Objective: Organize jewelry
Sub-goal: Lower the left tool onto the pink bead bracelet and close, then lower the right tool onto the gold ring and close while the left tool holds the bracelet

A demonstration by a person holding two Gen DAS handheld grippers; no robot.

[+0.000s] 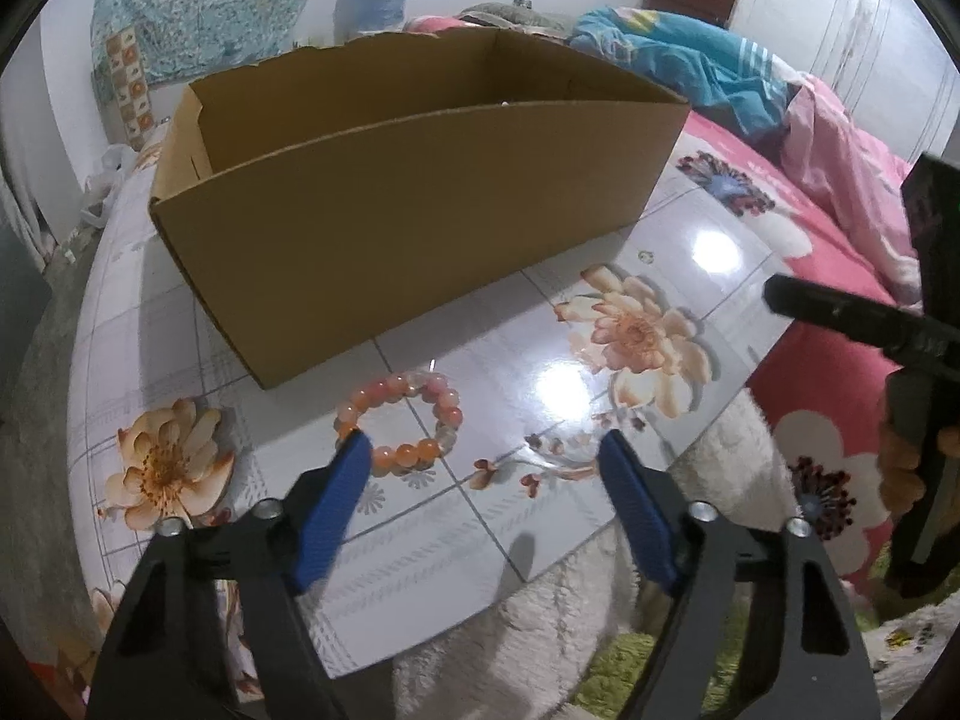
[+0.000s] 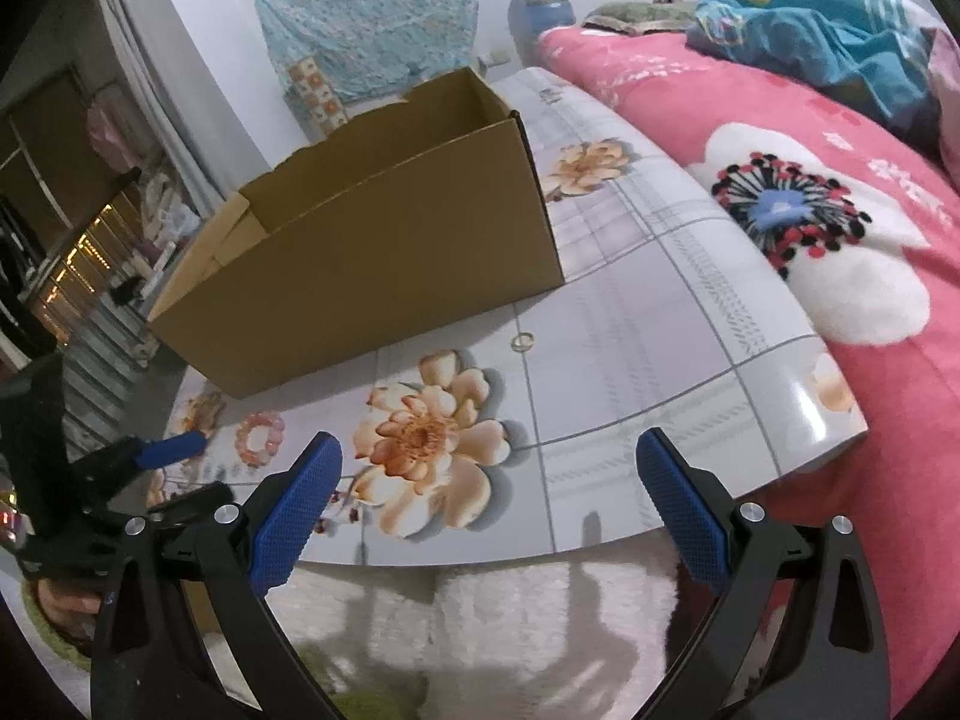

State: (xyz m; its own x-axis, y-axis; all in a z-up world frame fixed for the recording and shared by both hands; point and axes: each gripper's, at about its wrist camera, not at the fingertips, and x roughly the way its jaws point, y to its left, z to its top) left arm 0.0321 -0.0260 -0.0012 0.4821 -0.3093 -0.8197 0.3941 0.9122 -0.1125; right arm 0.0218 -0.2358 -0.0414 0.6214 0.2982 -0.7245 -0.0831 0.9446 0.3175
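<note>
- Hovering low over near table edge: left gripper [image 1: 483, 450], jaws spread, nothing clamped; its left blue pad [image 1: 336, 510] overlaps the near-left rim of the bead bracelet [image 1: 401, 423] in its own view, contact unclear.
- Right gripper [image 2: 489, 456] jaws wide apart, empty, above the near edge of the table [image 2: 630, 348], printed flower between the pads in view.
- Bracelet: orange-pink beads, flat on glossy floral tabletop, just in front of the box's near corner.
- Small ring [image 2: 523, 341] lies on the table near the box's front wall, well apart from bracelet.
- Cardboard box [image 1: 414, 204]: open top, upright, mid-table; inside mostly hidden.
- Pink floral blanket [image 2: 840, 228] right of table; blue bedding [image 2: 810, 18] farther back.
- Teal cloth [image 2: 372, 12] hanging on back wall.
</note>
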